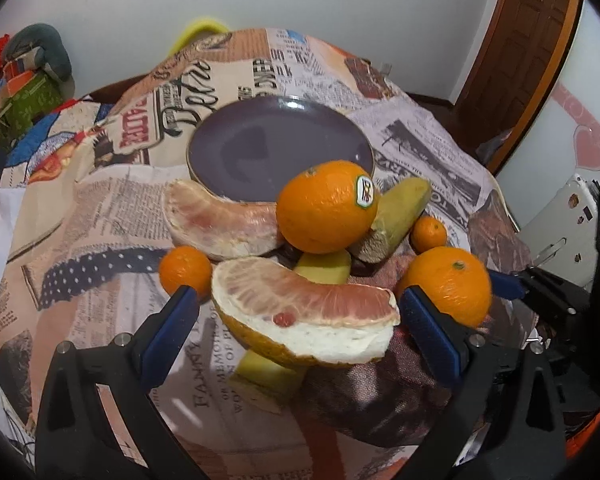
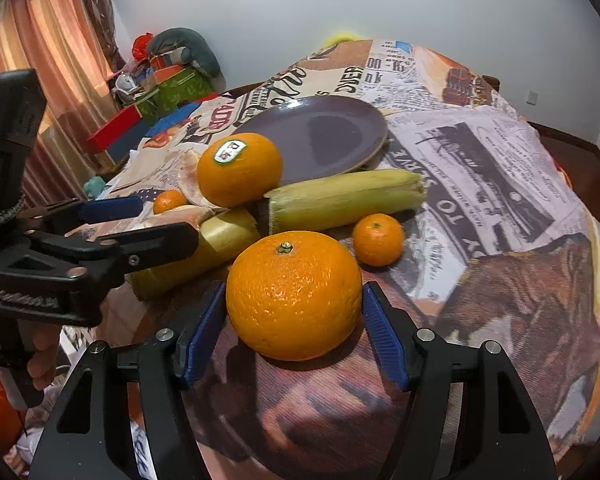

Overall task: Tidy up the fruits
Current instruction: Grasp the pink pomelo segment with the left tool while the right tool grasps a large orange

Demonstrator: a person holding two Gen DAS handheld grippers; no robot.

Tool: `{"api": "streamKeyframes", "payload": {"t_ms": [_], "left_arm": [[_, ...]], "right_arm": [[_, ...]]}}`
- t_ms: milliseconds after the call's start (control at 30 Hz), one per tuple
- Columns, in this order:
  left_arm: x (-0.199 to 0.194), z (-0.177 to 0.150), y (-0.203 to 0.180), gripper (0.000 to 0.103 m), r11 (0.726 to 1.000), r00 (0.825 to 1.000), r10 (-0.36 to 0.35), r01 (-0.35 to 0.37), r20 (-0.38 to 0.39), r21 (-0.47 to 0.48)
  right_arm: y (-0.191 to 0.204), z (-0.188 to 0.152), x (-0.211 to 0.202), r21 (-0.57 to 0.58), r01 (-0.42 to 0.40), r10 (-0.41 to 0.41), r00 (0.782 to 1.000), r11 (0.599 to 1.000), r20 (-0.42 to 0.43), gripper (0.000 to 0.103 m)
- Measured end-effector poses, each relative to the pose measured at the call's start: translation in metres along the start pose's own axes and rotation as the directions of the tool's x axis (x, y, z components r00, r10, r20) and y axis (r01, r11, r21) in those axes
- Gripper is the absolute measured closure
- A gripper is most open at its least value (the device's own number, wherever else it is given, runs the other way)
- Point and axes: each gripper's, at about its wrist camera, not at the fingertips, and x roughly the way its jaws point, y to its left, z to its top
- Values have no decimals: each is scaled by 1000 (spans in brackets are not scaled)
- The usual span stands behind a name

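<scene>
My left gripper (image 1: 298, 312) is open, its blue pads on either side of a pomelo wedge (image 1: 304, 316) that rests on a yellow-green fruit piece. Behind lie a second pomelo wedge (image 1: 220, 220), a stickered orange (image 1: 326, 208), a corn-like piece (image 1: 396, 216), two small mandarins (image 1: 185, 270) (image 1: 429, 234) and an empty purple plate (image 1: 276, 148). My right gripper (image 2: 294, 332) is open around a large orange (image 2: 294, 294) on the cloth, pads close to its sides. The left gripper (image 2: 112, 224) shows in the right wrist view.
A newspaper-print cloth (image 2: 480, 160) covers the table. Boxes and clutter (image 2: 168, 80) stand at the far left. A curtain (image 2: 40, 40) hangs left. A wooden door (image 1: 528, 40) stands at the right.
</scene>
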Motion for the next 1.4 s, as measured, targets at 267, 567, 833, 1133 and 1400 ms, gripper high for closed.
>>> {"api": "streamKeyframes", "payload": {"t_ms": [267, 567, 833, 1133, 1400], "left_arm": [[16, 0, 1, 1, 998, 999, 24, -25, -32, -51], [21, -7, 0, 7, 997, 998, 57, -56, 8, -49], [2, -12, 5, 9, 998, 998, 45, -43, 50, -50], [-43, -9, -2, 9, 999, 987, 37, -38, 157, -1], [-72, 12, -1, 9, 999, 967, 31, -34, 253, 7]], "right_arm": [[-19, -4, -18, 42, 34, -34, 999, 999, 15, 38], [-25, -3, -26, 75, 44, -47, 998, 996, 34, 38], [-19, -3, -28, 67, 40, -43, 998, 997, 39, 38], [-11, 6, -36, 57, 42, -47, 996, 998, 76, 38], [-5, 33, -50, 26, 57, -61, 985, 998, 162, 38]]}}
